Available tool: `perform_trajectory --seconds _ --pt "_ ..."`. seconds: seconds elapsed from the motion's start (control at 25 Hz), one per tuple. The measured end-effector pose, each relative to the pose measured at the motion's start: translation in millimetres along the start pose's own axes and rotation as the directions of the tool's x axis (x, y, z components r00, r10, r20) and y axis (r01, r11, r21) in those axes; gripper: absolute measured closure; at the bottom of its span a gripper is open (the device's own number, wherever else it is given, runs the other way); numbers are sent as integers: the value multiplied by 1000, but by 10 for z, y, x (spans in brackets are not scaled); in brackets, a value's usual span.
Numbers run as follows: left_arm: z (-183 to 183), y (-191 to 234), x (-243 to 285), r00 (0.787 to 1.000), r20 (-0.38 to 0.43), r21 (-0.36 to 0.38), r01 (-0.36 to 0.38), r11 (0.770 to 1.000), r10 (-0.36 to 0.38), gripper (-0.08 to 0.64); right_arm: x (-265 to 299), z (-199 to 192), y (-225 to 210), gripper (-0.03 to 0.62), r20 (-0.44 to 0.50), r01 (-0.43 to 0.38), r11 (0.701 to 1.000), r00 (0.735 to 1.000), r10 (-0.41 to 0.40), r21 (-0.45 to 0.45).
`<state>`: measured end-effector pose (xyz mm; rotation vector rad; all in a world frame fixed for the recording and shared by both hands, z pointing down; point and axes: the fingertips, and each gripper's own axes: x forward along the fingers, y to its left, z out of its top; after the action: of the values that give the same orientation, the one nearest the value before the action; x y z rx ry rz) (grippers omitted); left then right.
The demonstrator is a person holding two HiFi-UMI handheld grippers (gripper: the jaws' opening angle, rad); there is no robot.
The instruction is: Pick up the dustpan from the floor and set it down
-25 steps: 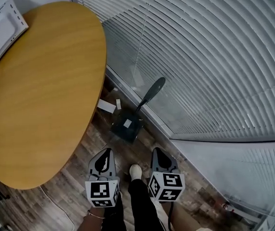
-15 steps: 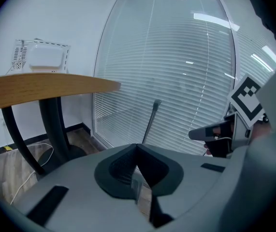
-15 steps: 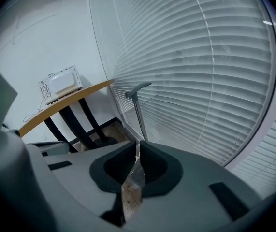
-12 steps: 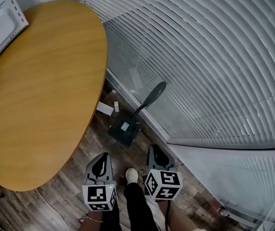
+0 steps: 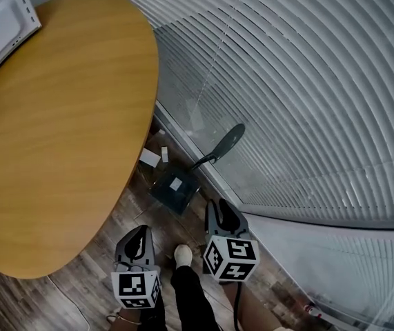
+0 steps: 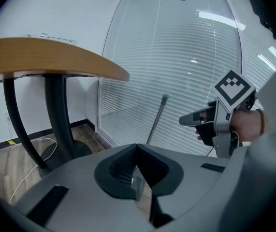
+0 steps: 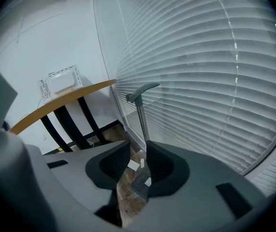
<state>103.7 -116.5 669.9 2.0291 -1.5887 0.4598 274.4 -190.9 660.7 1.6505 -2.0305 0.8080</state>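
Observation:
A dark dustpan [image 5: 175, 189] stands on the wood floor against the window, its long handle [image 5: 227, 142] leaning up at the blinds. My right gripper [image 5: 225, 214] hovers just short of the pan's right side. Its jaws are opening with nothing between them; through the gap in the right gripper view [image 7: 138, 151] I see the pan [image 7: 140, 185] and its handle [image 7: 141, 114] below and ahead. My left gripper [image 5: 139, 241] hangs further back on the left, shut and empty [image 6: 137, 149], and its own view shows the handle [image 6: 157, 122] ahead.
A round wooden table [image 5: 58, 116] fills the left, with black legs [image 6: 55, 124] and a white appliance [image 5: 0, 19] on it. Slatted blinds [image 5: 307, 81] cover the window on the right. Paper scraps [image 5: 150, 157] lie by the pan. A shoe [image 5: 183, 255] stands between the grippers.
The right gripper has moved forward to the dustpan's side and its jaws have parted. The left gripper has dropped a little lower in the head view.

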Motion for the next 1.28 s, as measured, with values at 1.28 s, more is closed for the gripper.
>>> perform_trajectory --seconds 1.28 --pt "-106 98 222 997 -73 -75 -25 997 19 543 873 522 -23 391 21 -58 987 998 62 -147"
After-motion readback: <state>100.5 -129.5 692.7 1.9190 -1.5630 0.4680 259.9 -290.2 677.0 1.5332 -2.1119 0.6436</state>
